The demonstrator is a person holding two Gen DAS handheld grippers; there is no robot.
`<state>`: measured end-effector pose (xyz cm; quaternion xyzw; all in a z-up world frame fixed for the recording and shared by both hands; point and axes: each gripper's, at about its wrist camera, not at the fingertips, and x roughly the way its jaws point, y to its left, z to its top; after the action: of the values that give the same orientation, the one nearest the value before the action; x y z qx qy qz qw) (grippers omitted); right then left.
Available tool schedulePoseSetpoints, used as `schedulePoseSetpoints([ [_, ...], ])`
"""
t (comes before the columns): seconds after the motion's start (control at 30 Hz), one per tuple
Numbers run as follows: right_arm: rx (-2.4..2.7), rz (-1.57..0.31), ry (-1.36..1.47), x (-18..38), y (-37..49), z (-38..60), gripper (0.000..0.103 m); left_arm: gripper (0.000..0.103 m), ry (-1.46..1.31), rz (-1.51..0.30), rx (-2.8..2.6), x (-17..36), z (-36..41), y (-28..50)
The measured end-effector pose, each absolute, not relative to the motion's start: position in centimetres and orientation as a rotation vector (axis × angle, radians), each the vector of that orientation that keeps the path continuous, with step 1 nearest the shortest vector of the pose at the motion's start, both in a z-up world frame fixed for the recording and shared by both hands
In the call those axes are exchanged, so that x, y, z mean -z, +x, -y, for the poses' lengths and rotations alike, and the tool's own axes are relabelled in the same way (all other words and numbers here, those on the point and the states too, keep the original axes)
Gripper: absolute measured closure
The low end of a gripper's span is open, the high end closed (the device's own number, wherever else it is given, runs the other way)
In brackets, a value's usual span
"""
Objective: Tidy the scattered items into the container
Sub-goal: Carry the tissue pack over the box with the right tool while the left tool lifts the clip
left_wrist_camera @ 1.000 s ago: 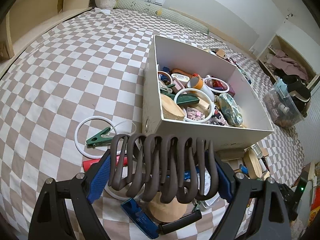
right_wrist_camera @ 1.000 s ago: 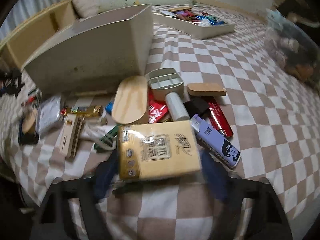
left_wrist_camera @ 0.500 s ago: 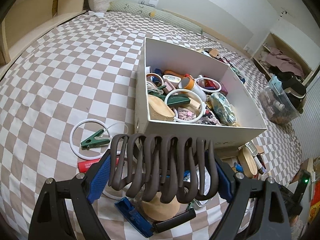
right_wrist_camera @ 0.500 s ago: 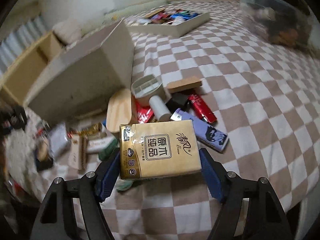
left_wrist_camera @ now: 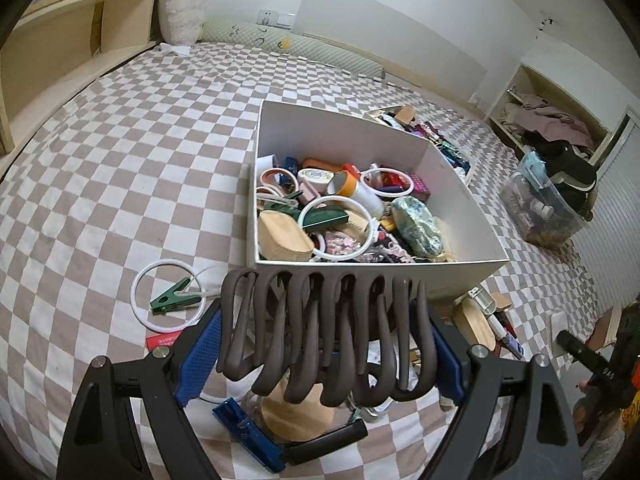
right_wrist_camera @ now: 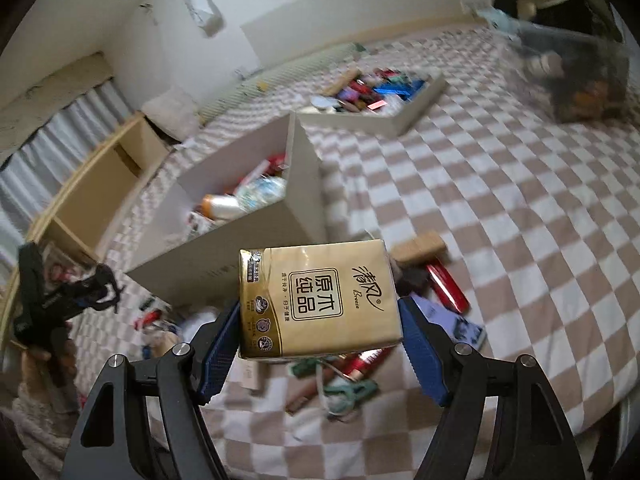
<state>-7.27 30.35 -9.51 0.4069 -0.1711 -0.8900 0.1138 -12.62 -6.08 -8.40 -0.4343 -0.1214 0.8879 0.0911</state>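
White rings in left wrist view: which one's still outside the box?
The ring on the checked bedspread left of the box, green clip lying across it.

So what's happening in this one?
A person is clearing clutter off a checkered bedspread into a white box that already holds many small things. The left tool grips a brown coiled hair claw just short of the box's near wall. The right tool holds a gold tissue pack lifted above the items on the bedspread, with the box ahead. Neither item is in the box yet; a white ring with a green clip lies outside it.
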Motion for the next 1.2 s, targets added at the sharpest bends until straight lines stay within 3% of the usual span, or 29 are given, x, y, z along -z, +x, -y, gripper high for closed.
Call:
schedulePoseSetpoints([
  [0.6, 2.438, 0.513, 1.089, 8.0, -11.0, -25.3, 0.027, 0.014, -1.247, 0.290, -2.676, 6.9, 3.6, -15.1],
  [1.2, 2.399, 0.538, 1.035, 6.4, -15.7, -23.2, 0.027, 0.014, -1.159, 0.279, -2.708, 2.9, 2.7, -23.0],
])
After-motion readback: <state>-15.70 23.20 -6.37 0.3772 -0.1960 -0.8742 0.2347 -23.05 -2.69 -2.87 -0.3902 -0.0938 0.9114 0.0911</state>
